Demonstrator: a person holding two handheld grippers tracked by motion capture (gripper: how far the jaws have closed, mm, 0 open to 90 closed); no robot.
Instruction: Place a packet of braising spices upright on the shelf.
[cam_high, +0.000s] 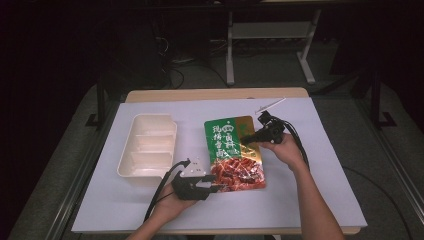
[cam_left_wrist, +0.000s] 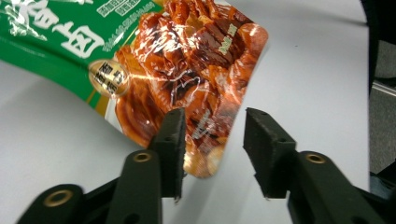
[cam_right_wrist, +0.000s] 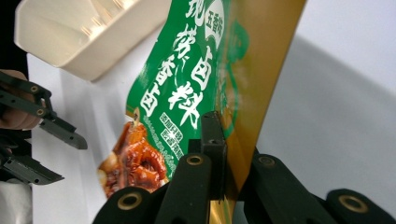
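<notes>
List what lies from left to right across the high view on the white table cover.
Cream plastic compartment tray → left gripper, jaws open at the pouch's bottom edge → green and gold food pouch → right gripper, jaws shut on the pouch's right edge.

Cream tray (cam_high: 148, 146) with ribbed compartments, lying on white sheet (cam_high: 320, 165) toward its left side. Thin white stick (cam_high: 270, 105) near sheet's far edge. Wooden table (cam_high: 215, 93) beneath. Grey metal frame (cam_high: 270, 37) on dark floor beyond.
</notes>
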